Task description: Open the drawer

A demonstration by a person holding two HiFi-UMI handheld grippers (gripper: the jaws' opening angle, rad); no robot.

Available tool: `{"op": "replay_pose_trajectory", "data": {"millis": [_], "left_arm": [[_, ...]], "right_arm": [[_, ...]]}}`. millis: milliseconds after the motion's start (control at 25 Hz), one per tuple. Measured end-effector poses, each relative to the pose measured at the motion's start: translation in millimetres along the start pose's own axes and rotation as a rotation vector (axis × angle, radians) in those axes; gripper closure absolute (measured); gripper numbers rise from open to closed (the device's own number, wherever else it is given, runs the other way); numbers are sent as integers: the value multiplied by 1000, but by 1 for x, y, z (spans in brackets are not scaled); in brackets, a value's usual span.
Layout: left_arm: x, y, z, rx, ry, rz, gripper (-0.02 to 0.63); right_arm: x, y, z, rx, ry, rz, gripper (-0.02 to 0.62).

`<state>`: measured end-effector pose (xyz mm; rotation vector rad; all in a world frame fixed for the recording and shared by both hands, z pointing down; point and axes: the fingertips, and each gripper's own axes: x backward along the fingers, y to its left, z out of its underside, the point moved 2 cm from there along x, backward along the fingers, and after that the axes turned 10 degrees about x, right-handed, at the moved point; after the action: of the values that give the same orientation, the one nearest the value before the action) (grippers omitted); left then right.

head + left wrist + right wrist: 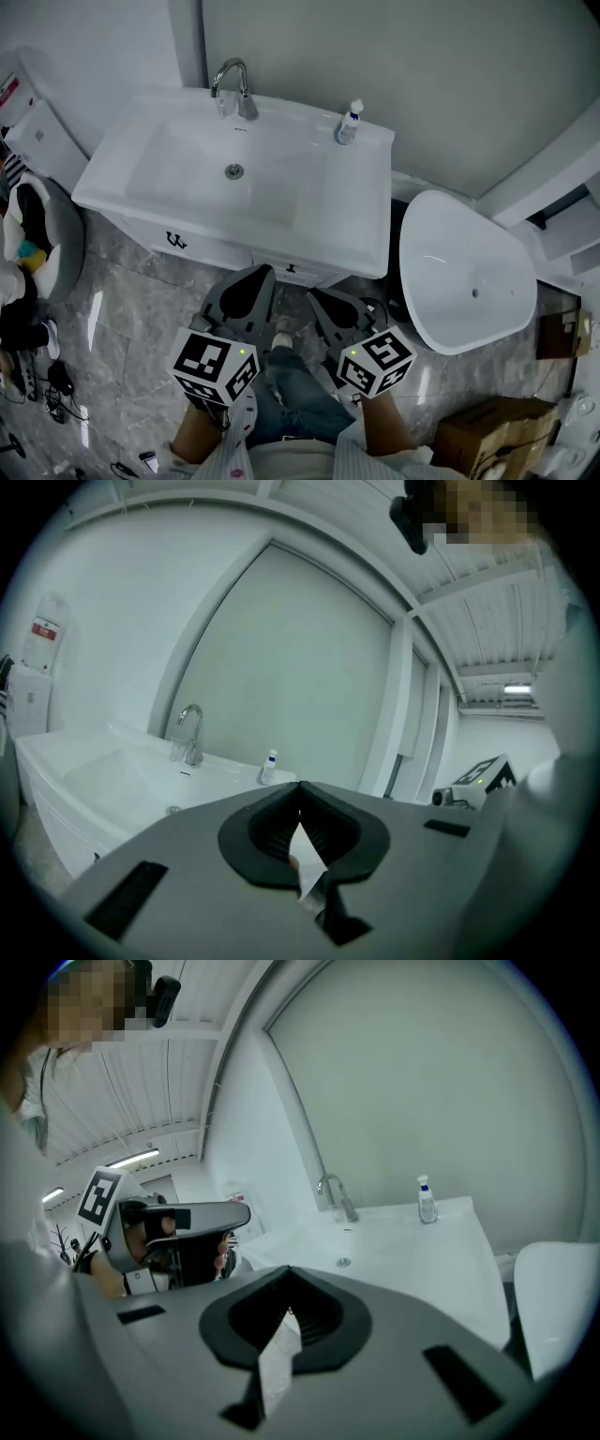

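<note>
The white vanity's drawer front (220, 251) sits under the sink (187, 178) and is closed. It carries a small black handle (175, 241), and a second handle (291, 269) shows further right. In the head view my left gripper (262, 273) hangs just in front of the vanity between the two handles, touching nothing. My right gripper (320, 296) is beside it, a little further back. In their own views the left gripper (300, 787) and the right gripper (287, 1271) are shut, tips meeting, nothing between them.
A chrome faucet (234, 84) and a small soap bottle (349, 122) stand at the sink's back edge. A white toilet (464, 272) is close on the right. A cardboard box (487, 431) lies at the lower right, and a grey bag (47, 234) sits left of the vanity.
</note>
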<state>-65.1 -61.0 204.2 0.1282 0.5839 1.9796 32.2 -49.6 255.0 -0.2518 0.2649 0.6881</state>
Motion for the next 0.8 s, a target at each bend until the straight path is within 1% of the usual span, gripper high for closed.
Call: {"op": "replay_pose_trajectory", "data": {"millis": [160, 320, 600, 720, 800], "left_arm": [[-14, 6, -1, 0, 4, -9, 589], [-16, 12, 9, -4, 35, -6, 589], [-22, 24, 30, -24, 108, 34, 589], [-26, 32, 44, -21, 125, 50, 589], [-27, 37, 58, -23, 153, 58, 589]], "right_arm": [[-9, -13, -4, 7, 5, -4, 588], [-13, -14, 0, -5, 9, 16, 588], [-16, -18, 17, -34, 11, 99, 588], [-21, -21, 30, -27, 17, 134, 588], [-26, -22, 41, -9, 28, 157, 588]]}}
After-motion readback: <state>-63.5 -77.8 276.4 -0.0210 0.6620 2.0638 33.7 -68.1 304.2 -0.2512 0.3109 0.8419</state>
